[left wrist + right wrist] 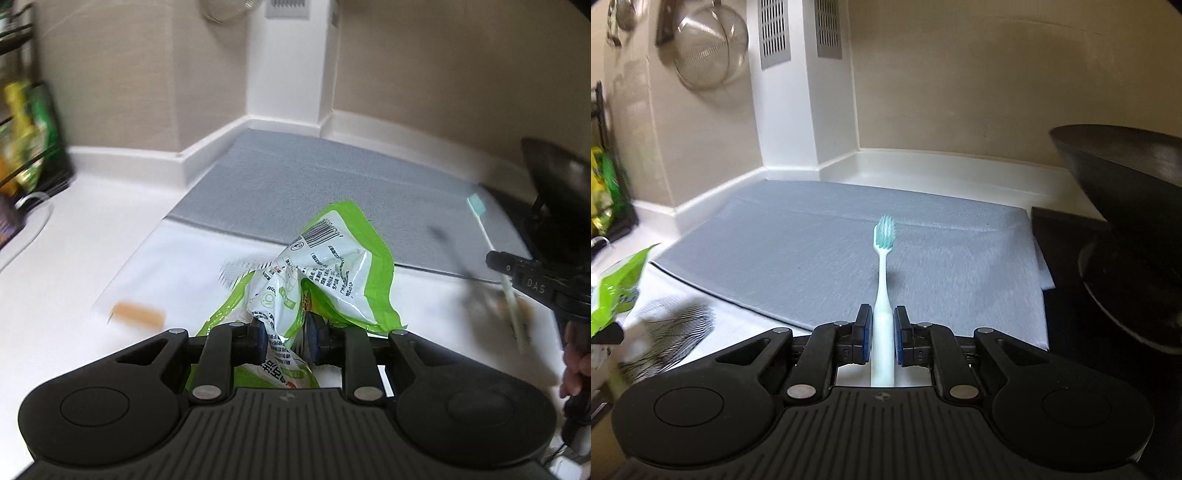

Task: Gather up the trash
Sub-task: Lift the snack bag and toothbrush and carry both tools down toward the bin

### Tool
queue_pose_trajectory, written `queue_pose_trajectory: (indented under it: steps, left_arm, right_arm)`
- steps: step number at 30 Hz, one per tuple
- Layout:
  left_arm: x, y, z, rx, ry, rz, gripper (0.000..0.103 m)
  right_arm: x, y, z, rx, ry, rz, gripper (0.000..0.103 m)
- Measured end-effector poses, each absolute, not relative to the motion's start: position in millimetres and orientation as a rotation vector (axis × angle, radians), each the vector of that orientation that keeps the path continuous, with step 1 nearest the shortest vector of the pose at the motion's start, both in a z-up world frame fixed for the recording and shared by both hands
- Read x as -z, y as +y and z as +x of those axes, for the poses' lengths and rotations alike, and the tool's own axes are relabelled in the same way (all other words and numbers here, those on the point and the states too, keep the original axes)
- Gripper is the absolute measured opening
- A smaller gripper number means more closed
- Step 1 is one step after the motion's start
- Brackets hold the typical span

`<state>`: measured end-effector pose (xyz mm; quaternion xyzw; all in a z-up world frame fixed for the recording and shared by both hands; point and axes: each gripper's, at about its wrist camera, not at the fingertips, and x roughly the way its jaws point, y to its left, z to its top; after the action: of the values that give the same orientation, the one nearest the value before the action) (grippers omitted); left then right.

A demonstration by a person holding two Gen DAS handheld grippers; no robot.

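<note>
My left gripper (284,338) is shut on a crumpled green and white snack wrapper (325,269) and holds it above the white counter (74,288). The wrapper's edge also shows at the left of the right wrist view (620,288). My right gripper (882,332) is shut on the handle of a pale teal toothbrush (884,258), bristles pointing away over the grey mat (812,258). The toothbrush and the right gripper's body show at the right of the left wrist view (495,251). A small tan piece (138,314) lies on the counter to the left.
A grey mat (295,184) covers the counter's back corner. A black wok (1126,177) sits on a dark stove (1071,295) at the right. A black rack with green packets (33,140) stands at the left. A metal strainer (709,48) hangs on the wall.
</note>
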<state>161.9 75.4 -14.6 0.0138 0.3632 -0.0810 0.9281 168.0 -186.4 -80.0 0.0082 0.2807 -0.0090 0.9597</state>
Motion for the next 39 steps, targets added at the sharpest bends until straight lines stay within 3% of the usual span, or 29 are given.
queue_pose_trajectory:
  steps: [7,17,39]
  left_arm:
    - [16,99,70,0.116,0.748,-0.021,0.023]
    - [62,114,-33,0.035,0.875,-0.041,0.023]
    - [71,105,-59,0.037,0.892,-0.014,0.023]
  right_arm:
    - [67,-193,100,-0.022,0.511,0.053,0.013]
    - [70,-183,-23,-0.199,0.537,-0.047,0.013]
    - [93,-147,-76,-0.338,0.671,-0.048,0.013]
